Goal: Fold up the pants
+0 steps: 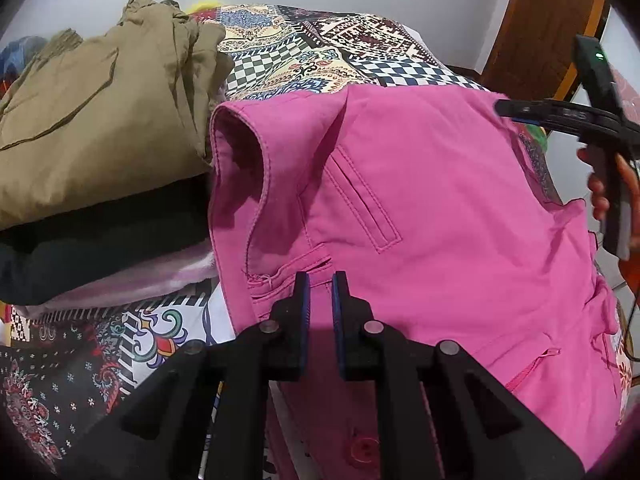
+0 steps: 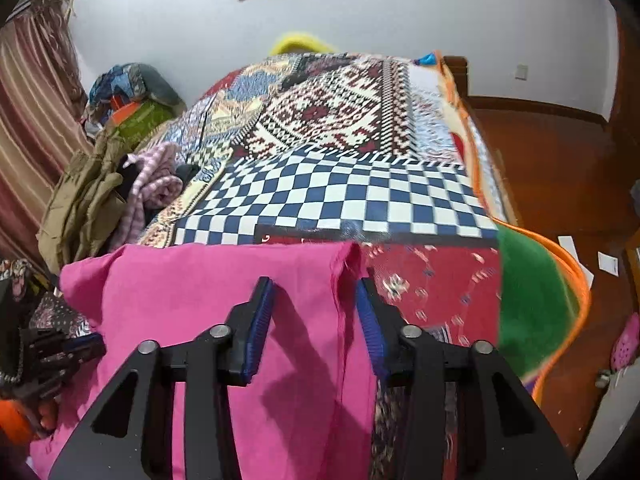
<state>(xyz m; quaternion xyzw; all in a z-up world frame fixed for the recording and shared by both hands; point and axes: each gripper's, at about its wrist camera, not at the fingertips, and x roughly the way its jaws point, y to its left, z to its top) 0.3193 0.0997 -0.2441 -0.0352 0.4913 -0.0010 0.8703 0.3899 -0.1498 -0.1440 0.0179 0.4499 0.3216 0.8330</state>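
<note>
1 pr pink pants (image 1: 420, 200), flat on bed (image 2: 340, 196), waist end near. Left gripper (image 1: 320, 292) nearly closed, whether pinching waistband unclear; right gripper (image 2: 316, 300) open over hem edge. Step: mid-fold. Next: clamp hem, carry toward 12 o'clock.

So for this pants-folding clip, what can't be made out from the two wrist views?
- Left tool: whether its pads pinch the pink pants; left wrist view, fabric fills the narrow gap.
- Pants' waist and button end: cut off by the bottom edge and the tool's body.
- Garments beneath the khaki pants: mostly covered by them, left wrist view.
- Bedspread pattern at the right: motion-blurred, right wrist view.
</note>
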